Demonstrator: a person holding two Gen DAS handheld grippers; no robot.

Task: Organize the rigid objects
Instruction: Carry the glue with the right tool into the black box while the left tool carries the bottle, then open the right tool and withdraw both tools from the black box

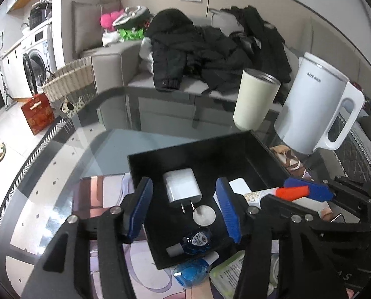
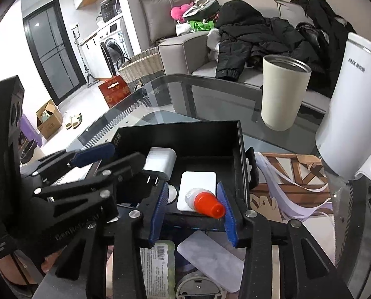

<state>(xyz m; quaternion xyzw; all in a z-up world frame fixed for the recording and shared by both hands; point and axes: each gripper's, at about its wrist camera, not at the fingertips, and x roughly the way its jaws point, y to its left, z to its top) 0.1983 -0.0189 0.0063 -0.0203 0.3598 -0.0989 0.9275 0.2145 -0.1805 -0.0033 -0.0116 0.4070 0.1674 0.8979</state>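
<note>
Here, the left gripper (image 1: 184,208) is hanging over the near left part of the black box (image 1: 265,154), its blue pads (image 1: 229,209) standing moderately apart with nothing pressed between them. Framed in that gap, the white charger plug (image 1: 181,186) is lying flat on the box floor with its prongs pointing toward the near wall, and a round silver coin-like disc (image 1: 204,215) is sitting just beside the prongs. A small blue bottle (image 1: 192,243) is resting against the near wall inside the box, while a second blue bottle (image 1: 191,271) is lying outside, just beyond that wall, beside a green-edged packet (image 1: 229,274).

The right gripper (image 2: 194,210) is reaching over the near right part of the same box, its jaws partly parted. The orange-capped tube (image 2: 205,203) is lying between them, its cap tip close against the right pad (image 2: 226,214); whether the pad is actually touching it cannot be told, and the left pad is standing clear of it. The tube is lying on top of a flat white card-shaped thing (image 2: 197,182) on the box floor.

The box is sitting on a printed mat (image 2: 285,189) near the front edge of the glass tabletop (image 1: 160,114). Toward the far right of the tabletop a cream tumbler (image 1: 255,99) is standing upright, and the white kettle (image 1: 315,104) is standing just beside it at the right edge. Beyond the tabletop's far edge, dark coats (image 1: 197,47) are lying heaped on a grey sofa.
</note>
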